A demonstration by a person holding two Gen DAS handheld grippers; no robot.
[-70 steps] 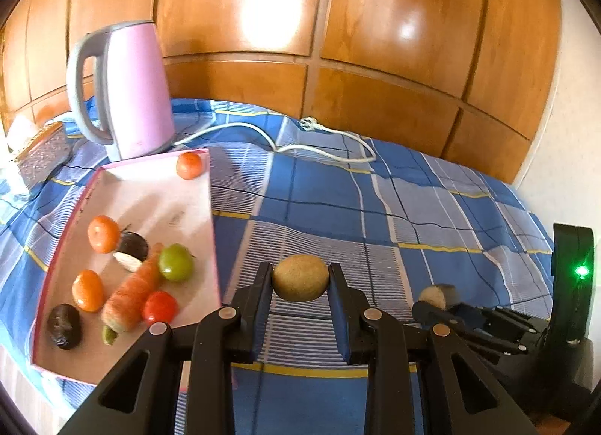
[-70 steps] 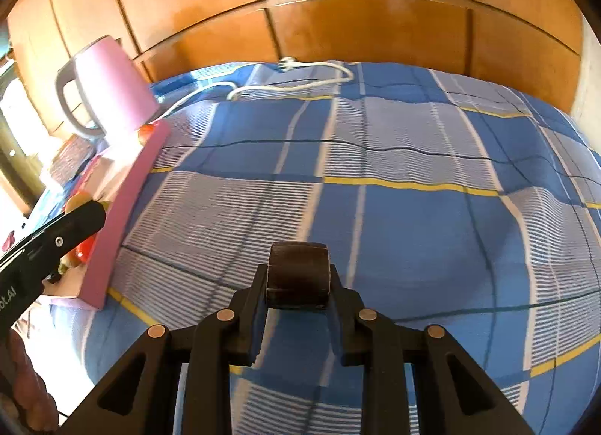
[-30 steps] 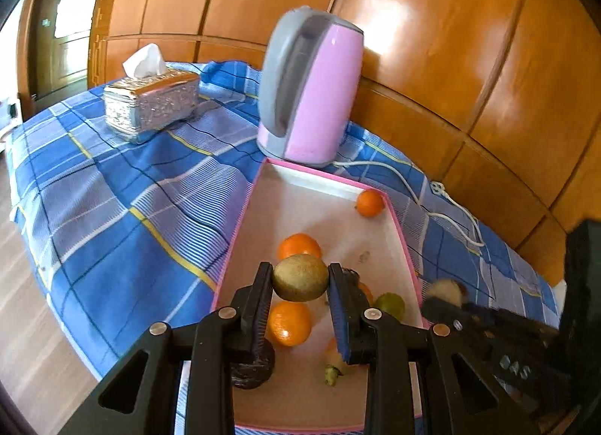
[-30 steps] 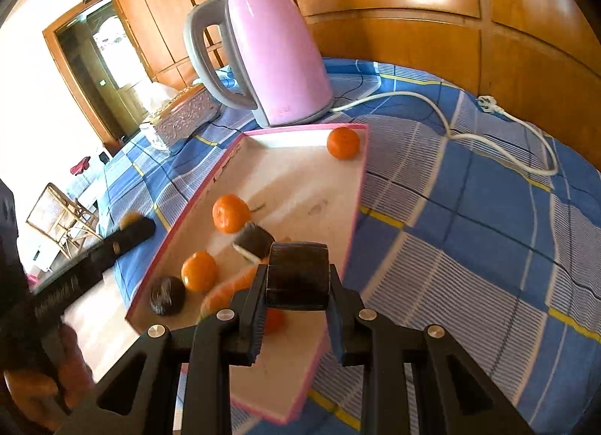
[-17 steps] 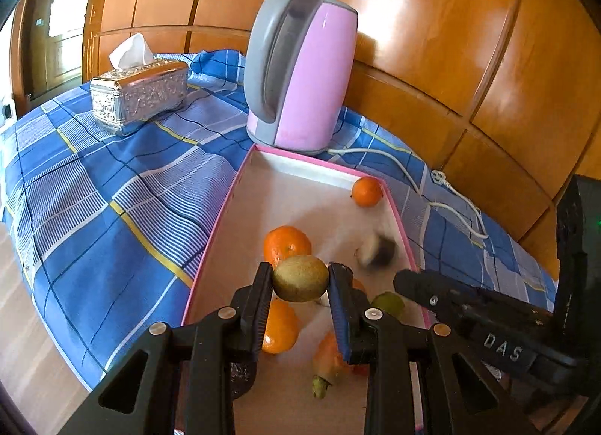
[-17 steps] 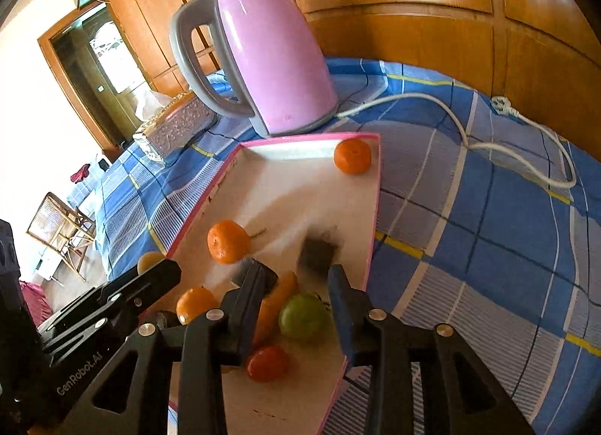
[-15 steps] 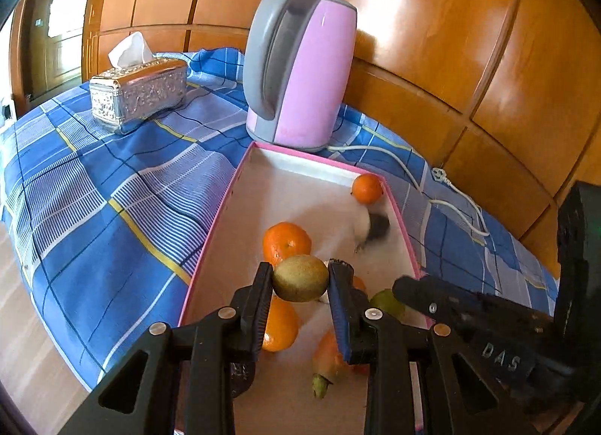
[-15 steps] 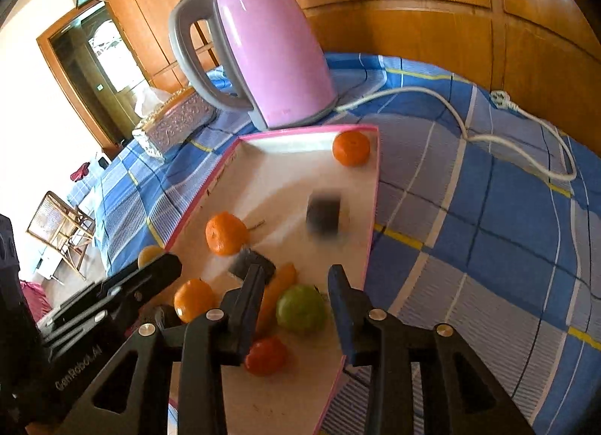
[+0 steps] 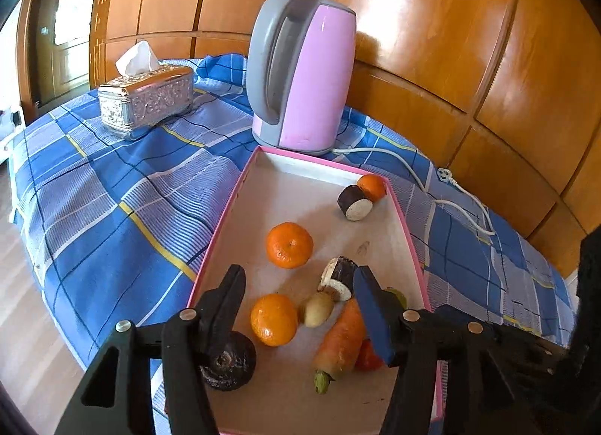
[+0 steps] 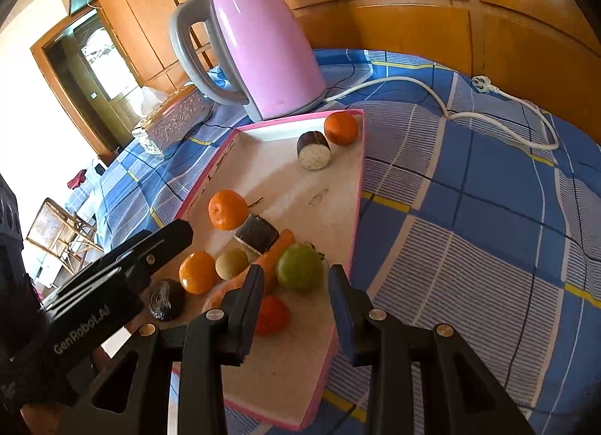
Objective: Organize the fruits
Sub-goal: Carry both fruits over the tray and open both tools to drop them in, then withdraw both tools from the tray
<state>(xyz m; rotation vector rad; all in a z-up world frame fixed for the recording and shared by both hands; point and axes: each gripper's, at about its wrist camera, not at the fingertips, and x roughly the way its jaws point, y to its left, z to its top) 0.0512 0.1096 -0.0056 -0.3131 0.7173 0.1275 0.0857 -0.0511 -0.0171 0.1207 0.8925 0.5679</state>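
The pink-rimmed tray [image 9: 219, 226] holds the fruit. My left gripper [image 9: 298, 277] hovers over its near end; its jaws are opening and nothing is between the pads. Below it the brown kiwi [image 9: 318, 309] lies in the tray between an orange [image 9: 274, 319] and a carrot [image 9: 343, 341]. My right gripper [image 10: 296, 271] stands open and holds nothing, above a green fruit [image 10: 300, 271] and a tomato [image 10: 272, 314]. A dark cut piece [image 10: 314, 151] rests in the tray's [image 10: 357, 209] far corner against a small orange [image 10: 341, 128]. The kiwi [image 10: 232, 264] also shows here.
A pink kettle [image 9: 302, 70] stands just behind the tray, and its white cord [image 10: 488, 97] trails over the blue checked cloth. A silver tissue box [image 9: 146, 100] sits at the far left. Wooden panels close off the back. The tray also holds another orange [image 9: 289, 245], a second dark piece [image 9: 338, 277] and a dark fruit [image 9: 227, 360].
My left gripper has let go of the kiwi, which dropped into the tray. The dark piece that the right gripper released rolled to the far corner beside the small orange.
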